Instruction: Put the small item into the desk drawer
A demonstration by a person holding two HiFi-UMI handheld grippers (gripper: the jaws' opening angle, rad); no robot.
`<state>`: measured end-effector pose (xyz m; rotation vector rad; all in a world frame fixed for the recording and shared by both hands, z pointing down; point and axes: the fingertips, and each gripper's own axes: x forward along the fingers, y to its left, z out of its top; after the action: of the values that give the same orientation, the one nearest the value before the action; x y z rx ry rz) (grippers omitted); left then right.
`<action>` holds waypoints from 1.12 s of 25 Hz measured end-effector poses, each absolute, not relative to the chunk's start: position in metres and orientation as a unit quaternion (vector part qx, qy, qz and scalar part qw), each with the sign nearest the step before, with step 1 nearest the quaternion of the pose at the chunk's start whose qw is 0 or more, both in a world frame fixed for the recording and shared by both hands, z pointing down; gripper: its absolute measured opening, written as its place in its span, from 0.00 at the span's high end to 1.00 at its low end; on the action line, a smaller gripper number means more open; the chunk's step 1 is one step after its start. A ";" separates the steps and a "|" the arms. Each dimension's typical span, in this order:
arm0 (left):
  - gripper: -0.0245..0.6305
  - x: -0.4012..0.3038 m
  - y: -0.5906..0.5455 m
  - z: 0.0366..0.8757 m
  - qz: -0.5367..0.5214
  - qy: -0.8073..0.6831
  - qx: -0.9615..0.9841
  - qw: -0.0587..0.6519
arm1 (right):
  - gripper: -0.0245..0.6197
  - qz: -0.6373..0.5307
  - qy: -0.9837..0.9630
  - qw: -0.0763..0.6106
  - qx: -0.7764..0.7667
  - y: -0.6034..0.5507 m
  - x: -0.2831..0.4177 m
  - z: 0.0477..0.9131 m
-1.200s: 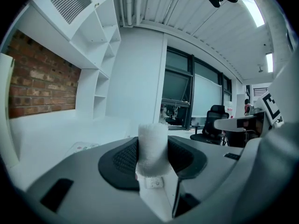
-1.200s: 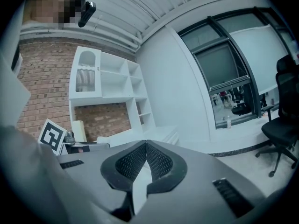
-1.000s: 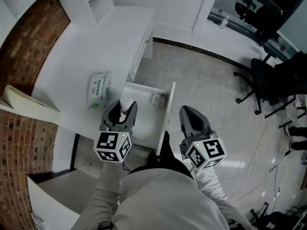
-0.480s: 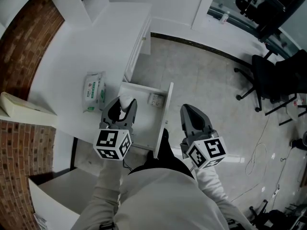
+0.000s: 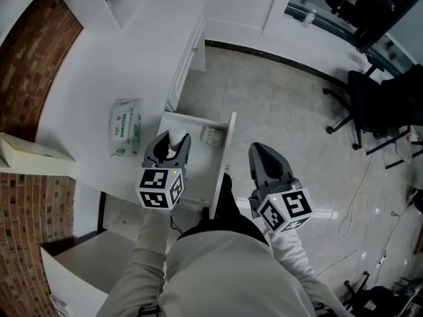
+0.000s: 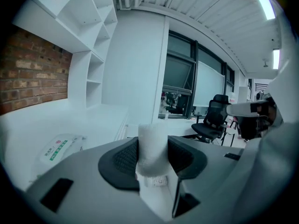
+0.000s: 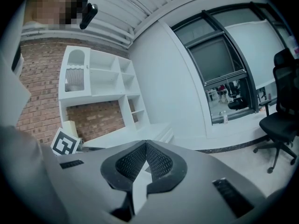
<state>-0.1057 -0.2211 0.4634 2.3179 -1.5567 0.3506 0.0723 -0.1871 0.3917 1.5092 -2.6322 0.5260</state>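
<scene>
My left gripper [image 5: 174, 141] is shut on a small white fuzzy roll [image 5: 176, 137], which stands upright between its pads [image 6: 125, 158]. It hangs over the near left corner of the open white desk drawer [image 5: 195, 154]. In the left gripper view the roll [image 6: 152, 146] fills the gap between the jaws of the left gripper [image 6: 153, 154]. My right gripper [image 5: 265, 156] is to the right of the drawer's front panel [image 5: 222, 164], over the floor. The right gripper [image 7: 145, 147] is shut, its pads meeting at the tips with nothing between them.
A small packet [image 5: 213, 136] lies at the drawer's far right. A green-and-white pack of wipes [image 5: 125, 125] lies on the white desk [image 5: 132, 58] left of the drawer. White shelves stand at the desk's back. Black office chairs [image 5: 373, 107] stand far right on the floor.
The left gripper has edged slightly forward and right over the drawer, still holding the white roll. The right gripper has stayed in place.
</scene>
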 end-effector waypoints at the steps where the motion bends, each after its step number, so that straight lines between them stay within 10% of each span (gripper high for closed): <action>1: 0.68 -0.104 -0.223 0.470 0.129 -0.544 0.812 0.167 | 0.92 0.171 -0.854 0.032 0.491 -0.187 0.074 0.393; 28: 0.68 -0.096 -0.218 0.660 0.295 -0.492 0.760 0.306 | 0.92 0.183 -0.853 0.049 0.487 -0.196 0.077 0.406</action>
<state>-0.0959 -0.2184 0.6601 2.0119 -1.3016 0.7813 0.0771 -0.1963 0.4055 1.4831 -2.5978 0.5574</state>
